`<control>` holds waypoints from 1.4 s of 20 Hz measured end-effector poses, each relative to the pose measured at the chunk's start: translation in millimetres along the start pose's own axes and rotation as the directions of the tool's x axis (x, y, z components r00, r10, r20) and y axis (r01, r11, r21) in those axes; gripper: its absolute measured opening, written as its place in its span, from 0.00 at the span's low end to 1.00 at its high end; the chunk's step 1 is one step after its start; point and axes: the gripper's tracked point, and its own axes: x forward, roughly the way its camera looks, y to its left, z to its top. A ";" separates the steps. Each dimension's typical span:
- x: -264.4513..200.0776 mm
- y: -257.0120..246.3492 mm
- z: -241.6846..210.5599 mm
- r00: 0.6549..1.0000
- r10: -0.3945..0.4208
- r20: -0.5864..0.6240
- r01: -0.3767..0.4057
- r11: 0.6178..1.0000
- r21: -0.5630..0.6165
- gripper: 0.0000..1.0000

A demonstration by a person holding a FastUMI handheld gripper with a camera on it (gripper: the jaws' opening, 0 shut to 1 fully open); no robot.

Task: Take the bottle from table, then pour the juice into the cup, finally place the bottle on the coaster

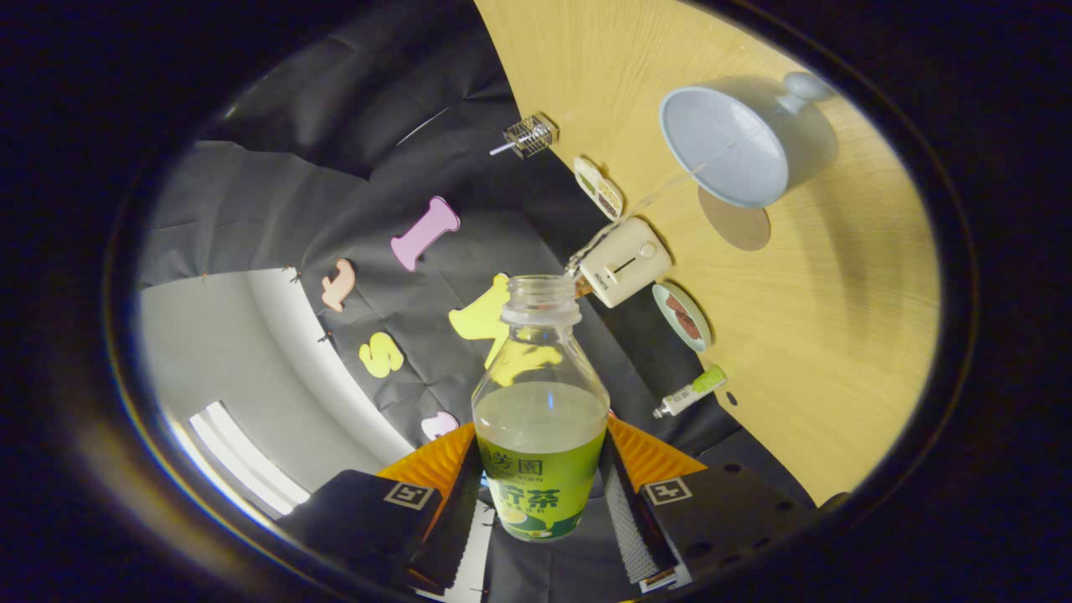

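A clear bottle (540,435) with a green label and no cap stands between my fingers, and my gripper (541,473) is shut on its lower body. Pale juice fills it to about the shoulder. The whole view is rolled, so the wooden table (837,352) stands along the side beyond the bottle. A light blue cup (724,146) with a handle sits there, its opening facing me. A thin pale streak runs from the bottle's mouth (540,289) toward the cup. A round brown coaster (737,222) lies flat beside the cup, on the side nearer me.
Along the table's edge by the black cloth wall lie a white boxy appliance (624,261), a small dish with brown contents (682,316), a tube with a green cap (691,391), a small divided tray (598,188) and a wire metal piece (528,136).
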 end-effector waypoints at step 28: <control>-5.2 -33.9 14.2 0.982 -0.174 0.071 0.185 0.961 -0.206 0.76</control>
